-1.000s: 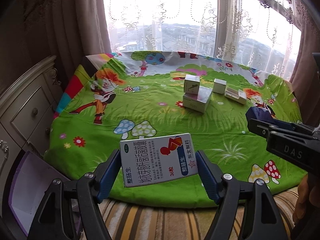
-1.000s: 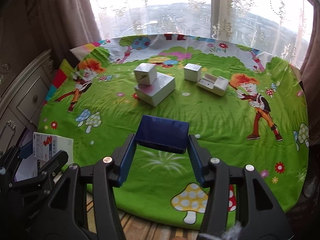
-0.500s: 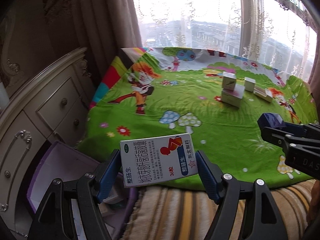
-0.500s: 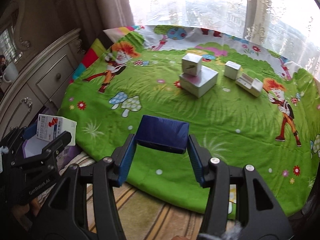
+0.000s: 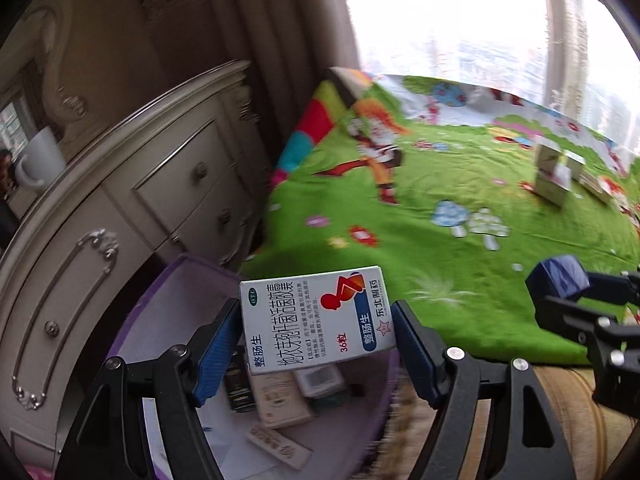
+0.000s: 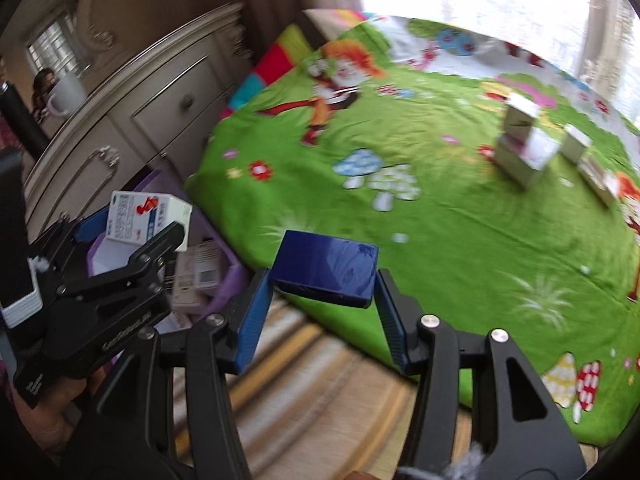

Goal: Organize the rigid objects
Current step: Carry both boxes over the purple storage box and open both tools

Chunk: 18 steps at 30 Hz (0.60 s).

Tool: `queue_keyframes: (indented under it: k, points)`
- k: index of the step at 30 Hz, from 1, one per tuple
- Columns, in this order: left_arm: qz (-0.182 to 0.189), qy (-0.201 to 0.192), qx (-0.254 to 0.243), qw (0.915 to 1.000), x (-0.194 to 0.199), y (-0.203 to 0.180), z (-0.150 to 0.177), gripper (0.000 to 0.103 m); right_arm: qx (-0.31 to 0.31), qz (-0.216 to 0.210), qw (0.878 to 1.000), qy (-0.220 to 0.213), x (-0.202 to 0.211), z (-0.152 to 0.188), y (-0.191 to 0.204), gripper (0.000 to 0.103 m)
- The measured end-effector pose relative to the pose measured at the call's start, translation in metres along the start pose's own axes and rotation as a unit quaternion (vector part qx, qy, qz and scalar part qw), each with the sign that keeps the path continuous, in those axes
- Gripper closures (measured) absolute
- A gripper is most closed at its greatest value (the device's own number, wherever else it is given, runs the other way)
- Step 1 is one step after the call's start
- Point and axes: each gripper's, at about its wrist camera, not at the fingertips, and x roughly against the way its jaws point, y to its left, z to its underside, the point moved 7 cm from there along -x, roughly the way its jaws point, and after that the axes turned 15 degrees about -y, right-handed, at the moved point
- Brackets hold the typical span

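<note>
My left gripper point(image 5: 316, 336) is shut on a white medicine box point(image 5: 318, 320) with red and blue print, held over the near edge of a purple bin point(image 5: 160, 320). The same medicine box point(image 6: 148, 216) and left gripper point(image 6: 132, 228) show at the left of the right wrist view. My right gripper point(image 6: 320, 292) is shut on a dark blue box point(image 6: 326, 268), above the striped mat at the blanket's near edge. That blue box point(image 5: 558, 276) also appears at the right of the left wrist view. Several silver-white boxes point(image 6: 524, 148) sit stacked on the green cartoon blanket point(image 6: 440, 220).
A cream dresser point(image 5: 132, 208) with a white mug point(image 5: 40, 164) stands left of the bed. The purple bin point(image 6: 224, 276) on the floor holds several small packets point(image 5: 280, 396). A striped mat point(image 6: 320, 364) lies below the blanket's edge. Curtains and a bright window are behind.
Both grippers have swung left with their boxes, from over the blanket toward the dresser. The purple bin and its contents have come into view under the left gripper.
</note>
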Motion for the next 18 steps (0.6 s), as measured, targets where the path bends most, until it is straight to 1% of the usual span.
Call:
queue_keyframes:
  k: [7, 15, 16, 17, 18]
  points:
    - [-0.044, 0.018, 0.039, 0.9981, -0.011, 0.058, 0.008, 0.028, 0.041, -0.039, 0.998, 0.022, -0.028, 0.001, 0.054, 0.047]
    - [-0.078, 0.038, 0.06, 0.9944, -0.02, 0.096, 0.02, 0.027, 0.074, -0.09, 0.992, 0.044, -0.051, 0.01, 0.106, 0.047]
    - [-0.081, 0.042, 0.061, 0.994, -0.021, 0.098, 0.022, 0.026, 0.079, -0.095, 0.991, 0.047, -0.053, 0.011, 0.112, 0.045]
    - [-0.084, 0.047, 0.061, 0.9935, -0.023, 0.099, 0.024, 0.024, 0.084, -0.1, 0.99, 0.05, -0.055, 0.013, 0.115, 0.04]
    - [-0.086, 0.05, 0.062, 0.9931, -0.024, 0.1, 0.025, 0.022, 0.089, -0.102, 0.989, 0.053, -0.056, 0.015, 0.118, 0.024]
